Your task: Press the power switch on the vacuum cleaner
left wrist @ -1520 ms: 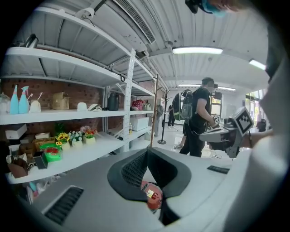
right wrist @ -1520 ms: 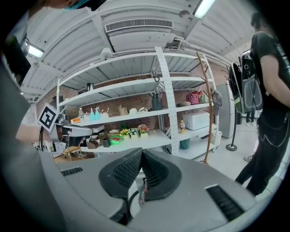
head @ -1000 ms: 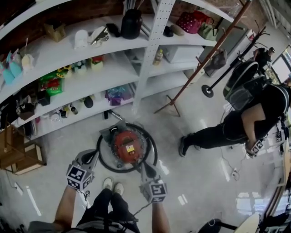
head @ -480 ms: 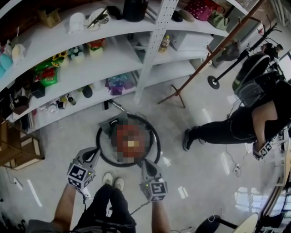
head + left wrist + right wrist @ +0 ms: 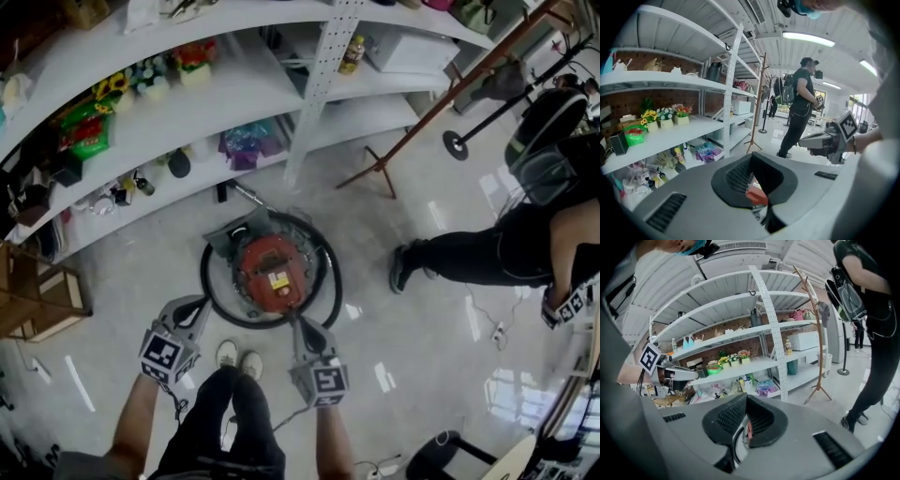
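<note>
Looking down on a red vacuum cleaner (image 5: 270, 274), set on the floor (image 5: 131, 272) just ahead of white shoes (image 5: 236, 356) and ringed by a black hose (image 5: 208, 291). Holds the left gripper (image 5: 195, 312) at the hose's near-left edge, jaws pinched together on nothing. Holds the right gripper (image 5: 300, 328) at the near-right edge, jaws likewise pressed tip to tip, empty. White shelves (image 5: 281, 89) behind; another person (image 5: 506, 253) off to the right.
</note>
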The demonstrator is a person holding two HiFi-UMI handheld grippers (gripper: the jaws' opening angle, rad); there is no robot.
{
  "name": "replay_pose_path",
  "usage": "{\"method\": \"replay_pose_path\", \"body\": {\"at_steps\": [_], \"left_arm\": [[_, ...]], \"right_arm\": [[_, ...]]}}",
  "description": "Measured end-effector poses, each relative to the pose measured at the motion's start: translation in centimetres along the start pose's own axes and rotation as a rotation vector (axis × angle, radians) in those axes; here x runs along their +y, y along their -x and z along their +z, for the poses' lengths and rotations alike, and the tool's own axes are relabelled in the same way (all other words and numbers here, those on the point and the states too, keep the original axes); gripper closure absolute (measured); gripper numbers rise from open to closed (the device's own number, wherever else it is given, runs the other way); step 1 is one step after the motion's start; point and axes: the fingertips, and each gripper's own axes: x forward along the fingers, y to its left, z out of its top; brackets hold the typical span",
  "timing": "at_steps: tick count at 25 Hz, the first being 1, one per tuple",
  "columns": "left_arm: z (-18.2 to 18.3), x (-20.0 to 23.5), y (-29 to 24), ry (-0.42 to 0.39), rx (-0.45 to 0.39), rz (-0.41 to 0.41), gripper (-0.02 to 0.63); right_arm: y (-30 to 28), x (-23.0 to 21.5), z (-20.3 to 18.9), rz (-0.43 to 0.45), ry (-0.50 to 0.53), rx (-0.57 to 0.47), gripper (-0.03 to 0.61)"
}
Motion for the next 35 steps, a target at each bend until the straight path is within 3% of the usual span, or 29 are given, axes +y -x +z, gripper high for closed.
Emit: {"method": "replay_pose_path", "body": {"at_steps": [35], "left_arm": [[-13.2, 2.5, -7.1, 0.016, 0.017, -0.034, 0.606]], "right_arm": [[-9.1, -4.1, -13.2, -0.011, -0.004, 0.019, 0.577]]}}
